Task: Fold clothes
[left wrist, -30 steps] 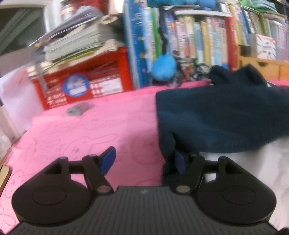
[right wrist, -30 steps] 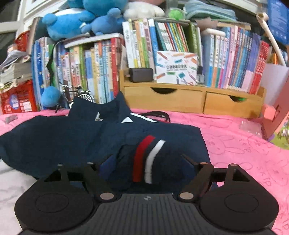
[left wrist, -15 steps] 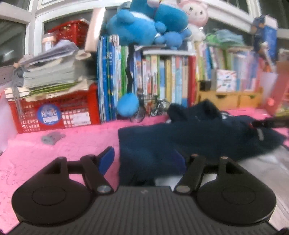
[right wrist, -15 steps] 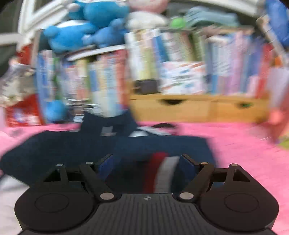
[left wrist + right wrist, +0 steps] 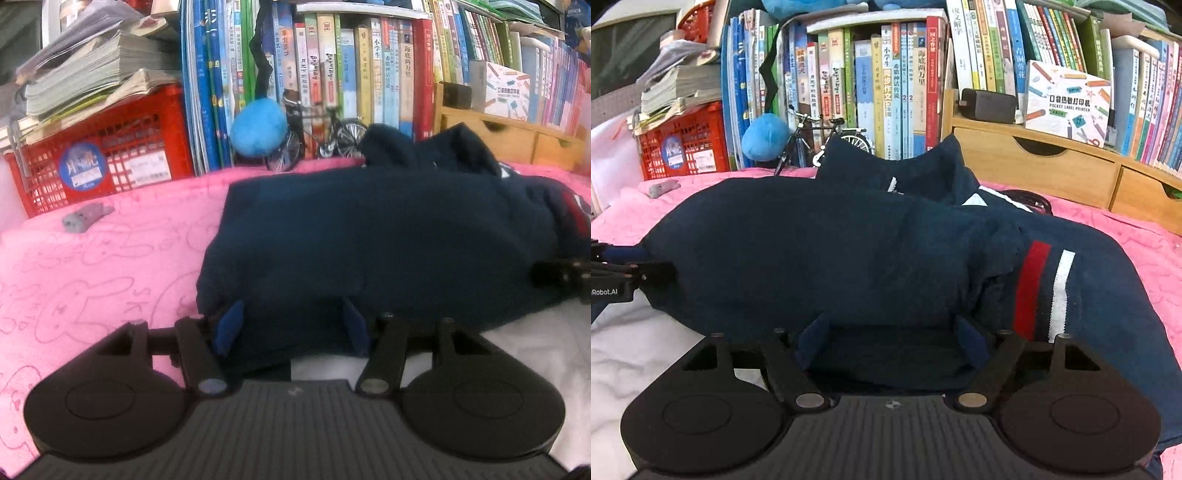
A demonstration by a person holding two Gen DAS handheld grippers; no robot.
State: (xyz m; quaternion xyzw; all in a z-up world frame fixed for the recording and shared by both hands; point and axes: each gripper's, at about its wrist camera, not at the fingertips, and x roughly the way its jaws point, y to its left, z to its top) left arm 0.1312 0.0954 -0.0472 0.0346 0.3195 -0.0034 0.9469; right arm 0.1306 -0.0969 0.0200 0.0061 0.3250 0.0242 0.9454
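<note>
A navy garment with a red and a white stripe lies bunched on the pink blanket, its near edge over a white sheet. My left gripper is at the garment's near left edge. Its jaws are closing with the hem between the blue pads, which stand apart from the cloth. My right gripper straddles the near edge of the garment beside the stripes, its jaws wide and closing slightly around a fold. Each gripper shows in the other's view: the right gripper, the left gripper.
Behind the blanket runs a wall of upright books. A red crate holds stacked papers. A blue plush ball, a model bicycle and a wooden drawer unit stand there. A small grey object lies on the blanket.
The left gripper has shifted from the garment's left corner onto its near edge, and its fingers have come closer together. The right gripper has moved in and tipped down over the fold.
</note>
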